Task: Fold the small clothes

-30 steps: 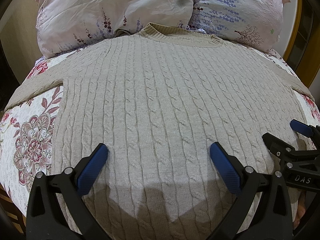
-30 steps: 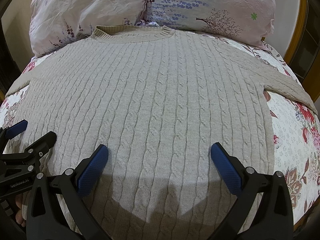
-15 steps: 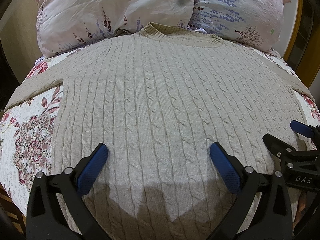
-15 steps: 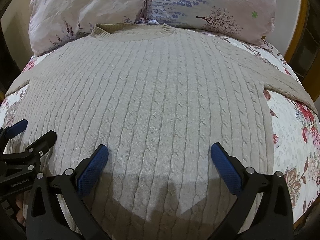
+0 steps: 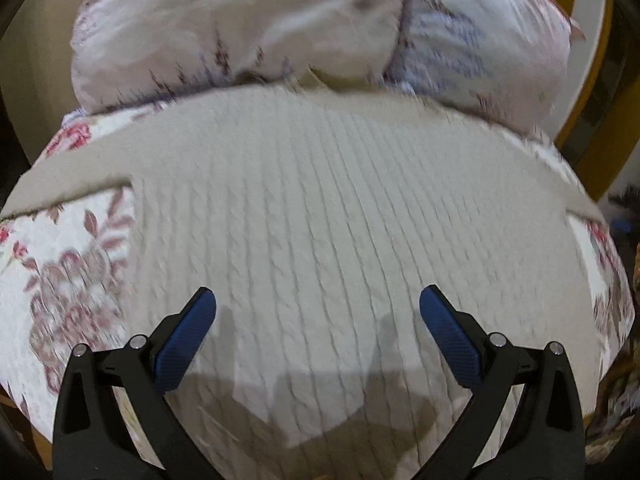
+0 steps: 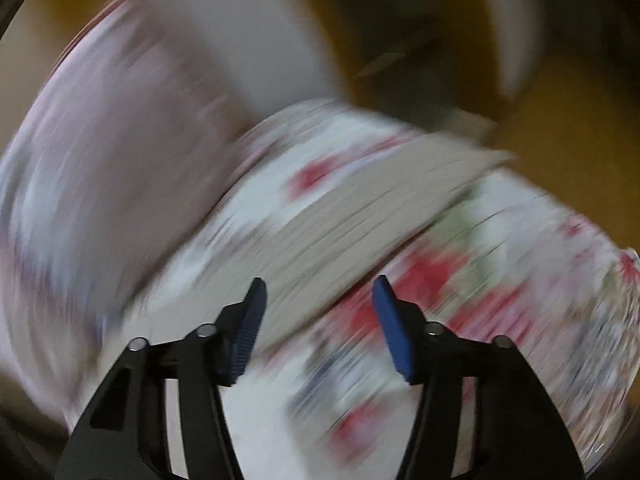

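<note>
Beige cable-knit sweater point(image 5: 320, 220) flat at 12 o'clock of spread, empty left gripper point(image 5: 318, 312); blurred beige sleeve point(image 6: 360, 216) at 12 o'clock of parted, empty right gripper point(image 6: 318, 300).

Beige cable-knit sweater point(image 5: 320, 240) — flat, face-up, sleeves outspread — collar toward pillows

We find no readable text, label, brand or number in either view. Left wrist view moderately blurred, right wrist view heavily motion-smeared. Only floral print on bedspread point(image 5: 60, 280) and pillows point(image 5: 240, 28), no lettering.
</note>
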